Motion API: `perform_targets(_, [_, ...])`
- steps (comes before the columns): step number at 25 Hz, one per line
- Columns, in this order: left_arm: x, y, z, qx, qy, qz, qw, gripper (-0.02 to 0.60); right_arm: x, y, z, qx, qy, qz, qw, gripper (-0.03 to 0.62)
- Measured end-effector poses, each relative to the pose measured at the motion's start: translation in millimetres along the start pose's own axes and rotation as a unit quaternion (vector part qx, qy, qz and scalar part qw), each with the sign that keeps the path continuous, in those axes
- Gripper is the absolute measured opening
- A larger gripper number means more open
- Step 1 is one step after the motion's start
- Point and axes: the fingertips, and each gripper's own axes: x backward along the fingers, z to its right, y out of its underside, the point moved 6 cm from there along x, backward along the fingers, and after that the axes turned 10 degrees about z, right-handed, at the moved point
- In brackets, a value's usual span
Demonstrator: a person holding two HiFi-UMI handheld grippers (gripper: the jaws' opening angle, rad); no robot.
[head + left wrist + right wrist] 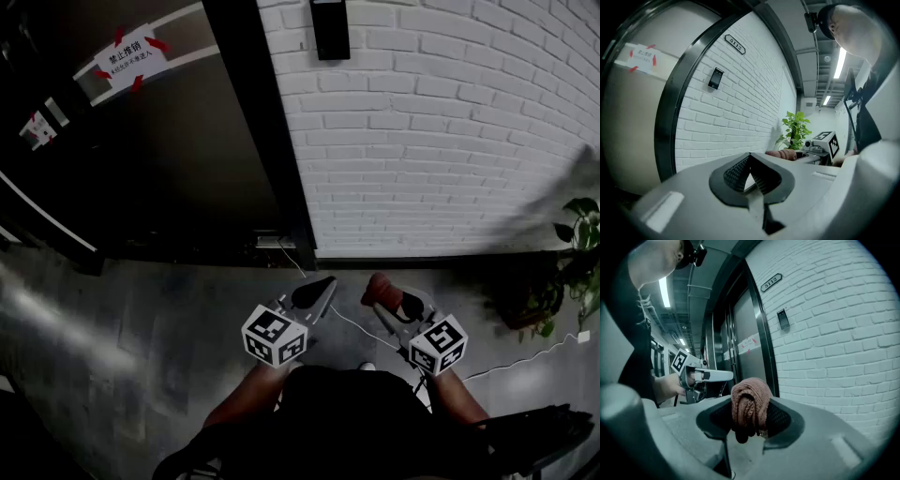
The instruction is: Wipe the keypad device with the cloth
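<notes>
— Has the wiping begun?
— I'd say not. The keypad (329, 28) sits high on the brick wall (450, 141), just beside the dark door frame (258, 122). Both claws hang low in front of the person, well apart from it.
— Is the cloth ready, at least?
— Yes. The right claw (751, 422) is clamped on the cloth (749, 401), a reddish-brown wad that bulges up from between the pads.
— And the other one?
— The left claw (750, 164) has its pads pressed together at the tips, with nothing between them. It sits just beside the right one, and both point towards the foot of the wall.
— So what counts as done?
— Only the pick-up, as I judge it: the cloth is in hand. No view shows it touching the keypad.
— What's left?
— Nearly all of it. The cloth must be lifted up the wall to the keypad, pressed on its face and rubbed across. The left claw seems to have no job here, since the keypad is fixed to the wall and needs no steadying.
— Anything in the way?
— Not that I can see; only brick lies between the claws and the keypad.
</notes>
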Motion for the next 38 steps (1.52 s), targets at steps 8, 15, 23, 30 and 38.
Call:
perform_targets(8, [-15.6,13.0,26.8,-0.003,-0.028,-0.001,0.9996,0.017,28.1,10.9,26.9,-0.007,-0.017,-0.011,1.0,0.146])
perform_targets(15, [-12.2,14.9,9.5,0.002,-0.042,-0.008,0.9991,0.017,7.9,12.8,34.8,-0.009,-0.024,-0.019,0.999,0.146])
perform_targets(23, [-22.6,-7.5,-52.7,-0.004,0.012,-0.008,0.9999,0.017,-55.0,-7.1,33.7,0.008,0.014,-0.001,1.0,0.146])
perform_targets(30, [-30.6,-35.4,-122.2,-0.011,0.083,-0.012,0.9964,0.017,-118.3,-25.5,25.2,0.021,0.077,0.024,0.996,0.146])
perform_targets(38, [-34.8,-36.1,-166.9,-0.003,0.14,-0.025,0.9898,0.017,-166.1,-33.0,14.9,0.029,0.107,0.028,0.993,0.146])
